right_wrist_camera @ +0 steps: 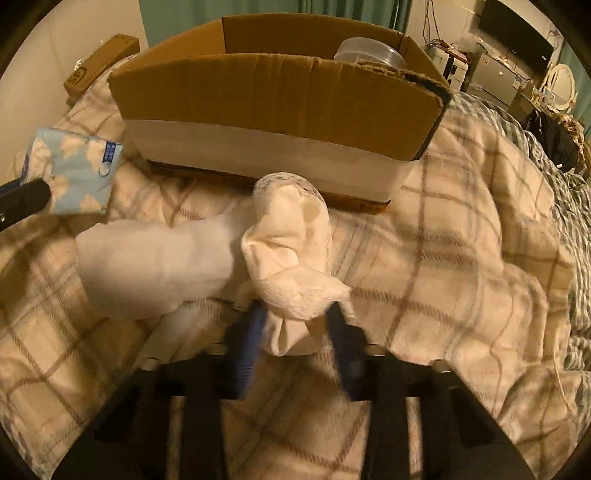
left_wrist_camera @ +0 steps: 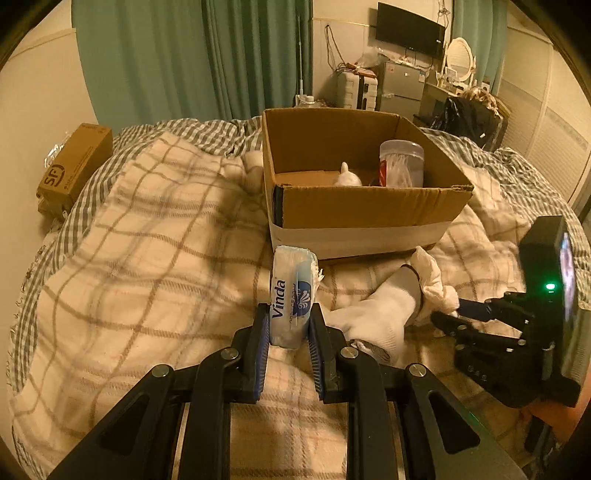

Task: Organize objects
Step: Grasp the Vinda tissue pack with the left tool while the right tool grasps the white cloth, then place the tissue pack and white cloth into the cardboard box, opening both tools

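My left gripper (left_wrist_camera: 289, 320) is shut on a blue and white Vinda tissue pack (left_wrist_camera: 293, 295), held upright above the plaid blanket; the pack also shows in the right wrist view (right_wrist_camera: 75, 173). My right gripper (right_wrist_camera: 295, 319) is shut on a bundle of white cloth (right_wrist_camera: 291, 254), just in front of the open cardboard box (right_wrist_camera: 280, 96). A white sock (left_wrist_camera: 380, 310) lies between the two grippers; it also shows in the right wrist view (right_wrist_camera: 155, 266). The box (left_wrist_camera: 354, 210) holds a clear plastic jar (left_wrist_camera: 401, 162) and a small white object (left_wrist_camera: 347, 177).
The bed is covered by a rumpled plaid blanket (left_wrist_camera: 147, 266). A brown carton (left_wrist_camera: 75, 166) lies at the bed's far left edge. A green curtain (left_wrist_camera: 192, 55), a suitcase (left_wrist_camera: 360, 88), a TV (left_wrist_camera: 410, 33) and a dresser with a mirror (left_wrist_camera: 460, 59) stand behind.
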The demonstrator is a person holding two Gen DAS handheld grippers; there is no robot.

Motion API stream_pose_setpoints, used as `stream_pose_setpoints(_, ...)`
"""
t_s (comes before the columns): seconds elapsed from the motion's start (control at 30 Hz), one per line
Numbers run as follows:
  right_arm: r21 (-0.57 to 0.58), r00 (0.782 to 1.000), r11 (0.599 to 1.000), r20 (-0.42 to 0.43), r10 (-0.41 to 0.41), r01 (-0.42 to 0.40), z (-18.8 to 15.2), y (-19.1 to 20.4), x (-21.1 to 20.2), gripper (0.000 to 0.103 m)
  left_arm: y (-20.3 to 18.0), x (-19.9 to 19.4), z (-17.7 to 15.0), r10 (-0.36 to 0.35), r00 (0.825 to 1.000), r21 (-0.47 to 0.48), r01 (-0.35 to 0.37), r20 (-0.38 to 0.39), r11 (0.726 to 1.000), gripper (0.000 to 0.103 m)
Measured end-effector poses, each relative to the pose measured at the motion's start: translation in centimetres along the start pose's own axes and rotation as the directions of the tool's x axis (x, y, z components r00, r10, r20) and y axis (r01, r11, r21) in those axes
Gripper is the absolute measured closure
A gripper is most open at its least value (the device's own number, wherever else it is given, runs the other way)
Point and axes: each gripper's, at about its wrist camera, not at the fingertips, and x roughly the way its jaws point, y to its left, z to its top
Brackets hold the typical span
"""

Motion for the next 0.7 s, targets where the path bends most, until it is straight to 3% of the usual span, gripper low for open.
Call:
stream_pose_setpoints(0.1, 0.021, 0.999, 1.000, 0.042, 0.006, -0.007, -0.5, -0.2, -2.2, 0.086, 0.0, -0.9, 0.0, -0.013, 1.000, -0.007, 0.013, 0.005, 1.000, 0.083)
stream_pose_setpoints(0.33, 0.032, 0.981, 0.999, 0.195, -0.021, 0.015, 0.4, -0.6, -11.2, 0.087, -0.5, -4.6, 1.5, -0.054, 0.997, 0.012, 0.053, 0.063, 0.999, 0.083)
stream_pose_setpoints(0.5, 0.042, 0.953, 0.999, 0.300, -0.031, 0.019, 4.0, -1.2, -16.8, 0.087, -1.1, -6.9, 5.8, -0.050, 0.988, 0.055, 0.042, 0.148, 0.998, 0.083)
stream_pose_setpoints(0.7, 0.040, 0.929, 0.999, 0.370, -0.024, 0.010, 9.6, -1.6, -19.2, 0.087, -1.6, -6.0, 12.0, -0.071, 0.975, 0.096, 0.052, 0.210, 0.994, 0.083)
